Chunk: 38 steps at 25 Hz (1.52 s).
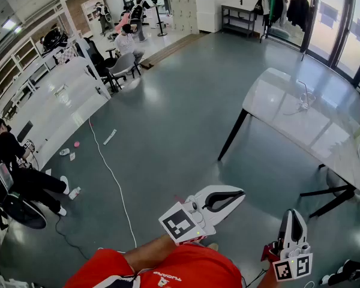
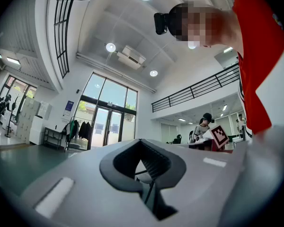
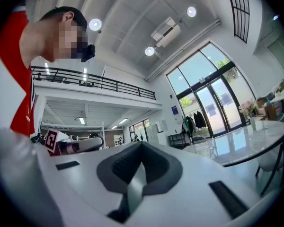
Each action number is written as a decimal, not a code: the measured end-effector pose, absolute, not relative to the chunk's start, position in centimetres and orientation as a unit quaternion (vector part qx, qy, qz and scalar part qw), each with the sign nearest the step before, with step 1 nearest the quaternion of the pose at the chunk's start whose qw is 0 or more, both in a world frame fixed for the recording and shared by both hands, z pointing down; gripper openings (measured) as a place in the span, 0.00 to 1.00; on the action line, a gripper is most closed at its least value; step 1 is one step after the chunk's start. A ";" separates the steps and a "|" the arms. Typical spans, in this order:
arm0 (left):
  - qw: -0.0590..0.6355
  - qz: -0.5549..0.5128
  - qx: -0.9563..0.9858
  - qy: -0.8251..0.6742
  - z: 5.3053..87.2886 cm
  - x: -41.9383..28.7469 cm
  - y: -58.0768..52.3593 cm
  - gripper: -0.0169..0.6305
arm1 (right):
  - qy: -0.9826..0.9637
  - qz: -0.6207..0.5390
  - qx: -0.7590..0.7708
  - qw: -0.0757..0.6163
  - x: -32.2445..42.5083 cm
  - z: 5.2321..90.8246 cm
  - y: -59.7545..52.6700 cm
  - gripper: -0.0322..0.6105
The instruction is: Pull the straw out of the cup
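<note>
The person wears a red shirt point(image 1: 168, 269) with small white lettering and a black head camera point(image 2: 161, 22). The left gripper point(image 1: 240, 194) and right gripper point(image 1: 293, 213) are white shells with dark grey ribbed jaws, each bearing a black-and-white marker cube point(image 1: 181, 224).

Open floor point(image 1: 168, 113) stretches ahead, room to swing freely. The pale table point(image 1: 288, 125) bars the right; a white cable point(image 1: 115, 182) trails left, chairs point(image 1: 121, 65) farther off.

The white table point(image 1: 300, 125) runs off the right edge. A clear cup point(image 1: 306, 99) on it is too small to show its contents. The right gripper point(image 1: 293, 215) is cut off at its lower end by the bottom edge.
</note>
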<state>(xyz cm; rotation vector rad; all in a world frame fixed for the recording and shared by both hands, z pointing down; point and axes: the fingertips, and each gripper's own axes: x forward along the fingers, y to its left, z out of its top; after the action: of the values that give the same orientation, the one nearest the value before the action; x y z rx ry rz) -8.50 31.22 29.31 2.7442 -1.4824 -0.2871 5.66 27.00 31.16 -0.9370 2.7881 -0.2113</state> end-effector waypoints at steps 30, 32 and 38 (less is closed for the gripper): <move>-0.028 -0.084 0.887 -0.452 28.5 -8.5 30.5 0.03 | 0.934 -0.080 -0.330 0.113 6.0 30.2 27.5 0.05; -0.028 -0.083 0.888 -0.452 28.5 -8.5 30.4 0.03 | 0.934 -0.080 -0.330 0.113 6.0 30.2 27.4 0.05; -0.029 -0.083 0.887 -0.453 28.5 -8.4 30.3 0.03 | 0.934 -0.079 -0.329 0.114 6.2 30.2 27.4 0.05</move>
<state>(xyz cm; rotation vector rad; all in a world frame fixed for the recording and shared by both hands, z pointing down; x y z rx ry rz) -8.35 30.26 28.48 2.8402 -1.4514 -0.2657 6.22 27.39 30.19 -0.9649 2.7382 -0.2302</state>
